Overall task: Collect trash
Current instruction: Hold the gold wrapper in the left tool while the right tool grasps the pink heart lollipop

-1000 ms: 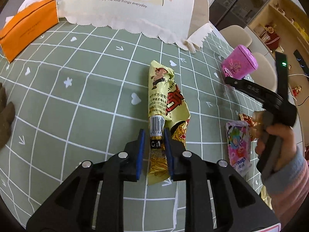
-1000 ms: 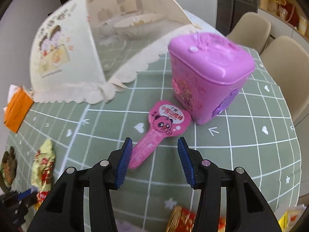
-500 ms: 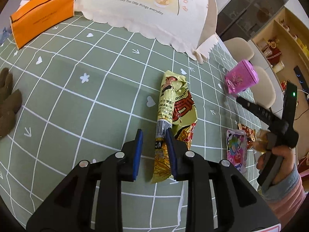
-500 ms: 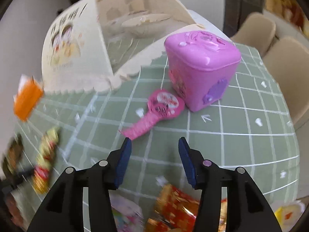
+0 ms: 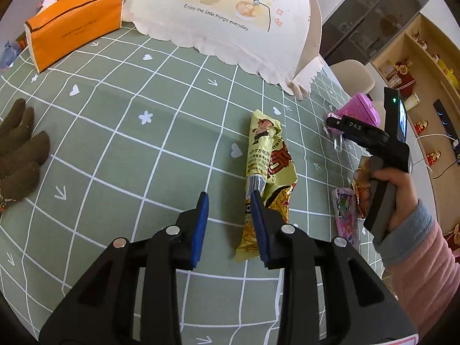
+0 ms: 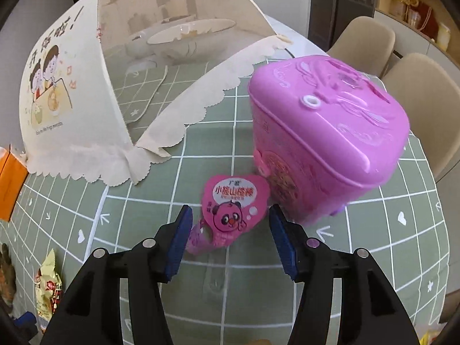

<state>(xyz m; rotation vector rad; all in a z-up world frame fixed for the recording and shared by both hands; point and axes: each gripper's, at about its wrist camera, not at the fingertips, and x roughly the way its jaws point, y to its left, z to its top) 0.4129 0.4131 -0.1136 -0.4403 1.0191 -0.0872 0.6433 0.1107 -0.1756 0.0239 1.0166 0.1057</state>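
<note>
A yellow snack wrapper (image 5: 268, 169) lies flat on the green checked tablecloth (image 5: 129, 143). My left gripper (image 5: 229, 198) hovers over its near end with jaws opening. The wrapper runs under the right finger (image 5: 260, 224), and only cloth shows between the pads. A pink heart-shaped lolly wrapper (image 6: 233, 210) lies on the cloth beside the pink lidded bin (image 6: 325, 149). My right gripper (image 6: 230, 211) straddles that wrapper's heart end, its jaws opening, and neither pad touches it. In the left wrist view a hand holds the right gripper (image 5: 333, 122) in front of the bin (image 5: 359, 110).
A cream fold-out food cover (image 5: 224, 14) stands at the back, with an orange tissue box (image 5: 74, 20) to its left. A brown glove (image 5: 20, 155) lies at the left edge. A pink packet (image 5: 345, 215) and a gold wrapper (image 5: 359, 184) lie by the hand. Beige chairs (image 6: 417, 100) stand beyond the table.
The left jaws have let go of the yellow wrapper and spread, shifting left of it. The right gripper has moved forward over the pink wrapper, with its jaws wider.
</note>
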